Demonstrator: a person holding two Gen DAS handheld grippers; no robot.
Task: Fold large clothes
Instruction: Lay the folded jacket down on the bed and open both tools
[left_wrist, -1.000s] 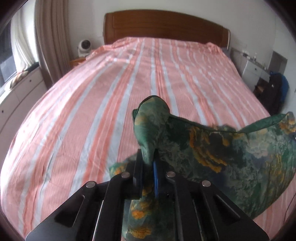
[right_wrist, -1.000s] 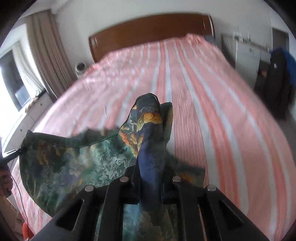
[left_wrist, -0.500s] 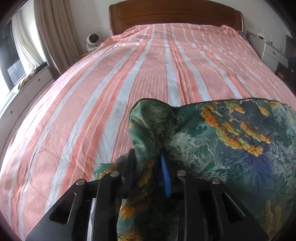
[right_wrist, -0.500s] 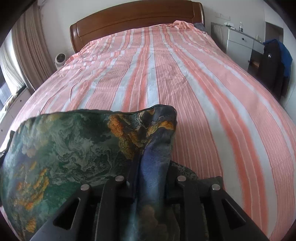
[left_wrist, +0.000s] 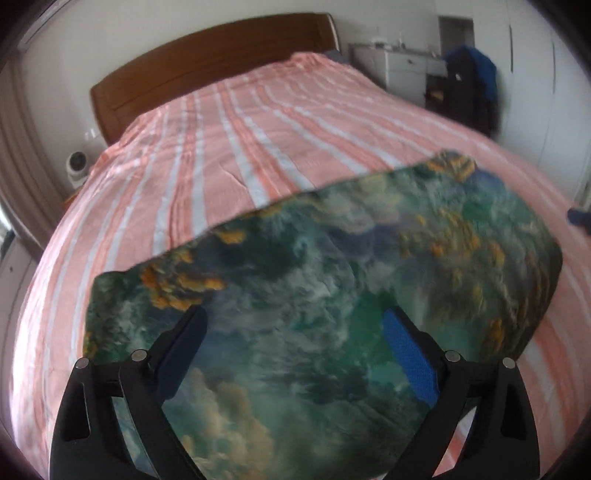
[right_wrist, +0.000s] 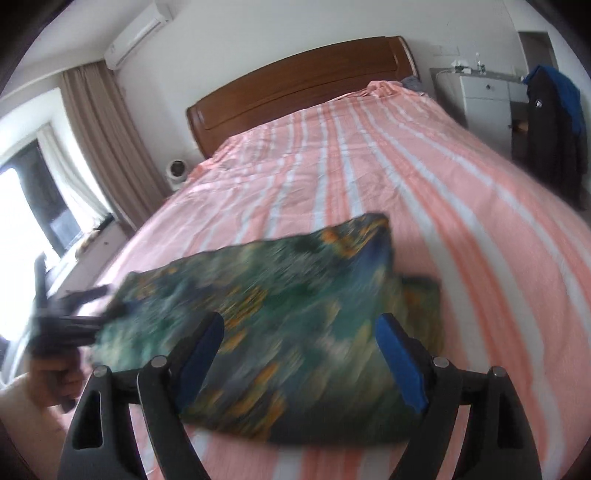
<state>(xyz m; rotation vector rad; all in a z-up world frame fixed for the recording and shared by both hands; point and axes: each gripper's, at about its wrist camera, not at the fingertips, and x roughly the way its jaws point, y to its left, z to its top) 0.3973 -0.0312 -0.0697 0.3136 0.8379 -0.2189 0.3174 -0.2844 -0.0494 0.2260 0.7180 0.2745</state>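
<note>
Motion blur smears the cloth (right_wrist: 280, 325) in the right wrist view, so its print and near edge cannot be made out. The left claw (right_wrist: 74, 314) at that view's left margin is a dark streak, and the hand (right_wrist: 55, 376) under it is blurred and cut by the frame. In the left wrist view the cloth (left_wrist: 321, 295) runs off the bottom edge and hides the bed (left_wrist: 229, 155) beneath it. Items on the far cabinet (left_wrist: 406, 70) are too small to tell.
</note>
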